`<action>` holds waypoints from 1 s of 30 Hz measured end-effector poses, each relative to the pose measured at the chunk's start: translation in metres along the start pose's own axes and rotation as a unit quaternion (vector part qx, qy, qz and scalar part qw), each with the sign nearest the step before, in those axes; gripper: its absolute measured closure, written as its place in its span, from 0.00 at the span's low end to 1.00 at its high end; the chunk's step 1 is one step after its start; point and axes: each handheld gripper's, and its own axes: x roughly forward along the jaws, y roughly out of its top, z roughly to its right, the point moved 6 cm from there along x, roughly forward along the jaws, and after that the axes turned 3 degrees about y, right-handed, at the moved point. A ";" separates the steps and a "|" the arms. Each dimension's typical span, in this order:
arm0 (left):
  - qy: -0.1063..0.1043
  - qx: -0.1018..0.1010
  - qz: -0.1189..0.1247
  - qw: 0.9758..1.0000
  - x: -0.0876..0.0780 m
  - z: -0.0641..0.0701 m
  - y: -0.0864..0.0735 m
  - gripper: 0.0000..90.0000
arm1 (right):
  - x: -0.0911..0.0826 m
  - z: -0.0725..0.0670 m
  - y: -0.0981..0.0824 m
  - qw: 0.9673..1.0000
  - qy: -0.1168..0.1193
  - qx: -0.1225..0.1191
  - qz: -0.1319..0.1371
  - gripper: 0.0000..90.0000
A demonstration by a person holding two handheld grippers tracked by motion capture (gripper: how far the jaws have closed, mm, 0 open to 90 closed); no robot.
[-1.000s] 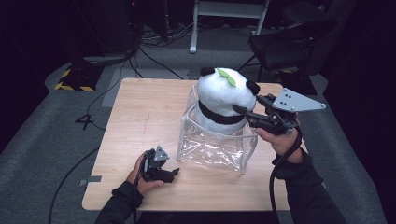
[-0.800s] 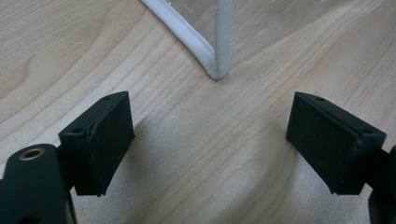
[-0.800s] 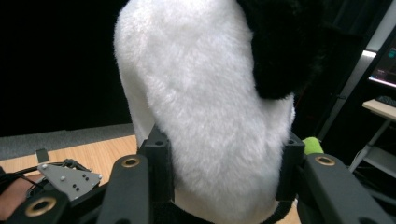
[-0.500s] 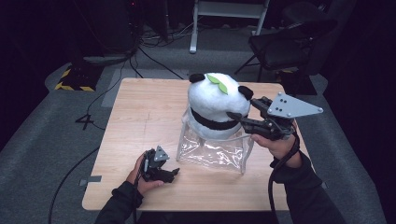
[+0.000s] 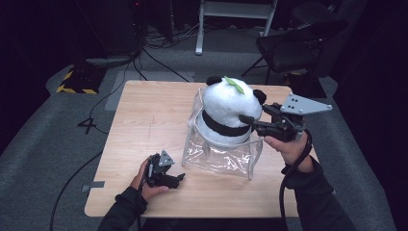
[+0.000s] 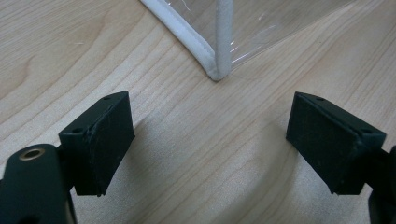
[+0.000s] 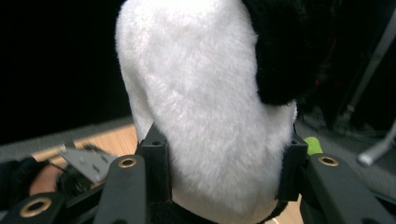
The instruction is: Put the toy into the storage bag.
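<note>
- High view: plush panda [image 5: 230, 108] sits halfway down in the clear bag [image 5: 219, 156], which stands mid-table [image 5: 144, 110]; head and black band are above the rim, lower body inside. Right gripper [image 5: 250, 120] comes in level from the right side, with its jaws clamped on the panda's head. Its grey plate is on top, the right hand [image 5: 288, 147] is below and behind it, and the forearm runs up from the bottom right. Left gripper [image 5: 175, 179] lies low on the table just off the bag's near left corner, cupped in the left hand [image 5: 146, 180], not touching the bag.
- Step, as I read it: stuffing the panda into the bag, insertion partly done. Next likely calls for pushing the toy further down until it seats on the bottom, then letting go; left may need to pin the bag so it doesn't slide or tip.
- Left gripper view: jaws stand wide apart with nothing between them, just bare wood; the bag's white-piped corner [image 6: 217, 70] lies just ahead of the tips, apart from them.
- Right gripper view: white fur of the panda bulges between both pads [image 7: 156, 154], which press into it on either side; the jaws have just been easing open a little, but the toy is gripped. Black ear [image 7: 285, 51] upper right.
</note>
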 end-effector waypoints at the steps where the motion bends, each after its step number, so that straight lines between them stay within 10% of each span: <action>1: 0.001 0.001 0.001 1.000 0.000 0.000 0.000 0.17 | 0.005 0.000 -0.006 1.000 -0.006 -0.007 -0.019 0.57; 30: 0.000 0.001 0.000 1.000 0.000 0.000 0.000 0.17 | 0.034 0.003 -0.052 0.996 0.018 0.002 -0.087 0.47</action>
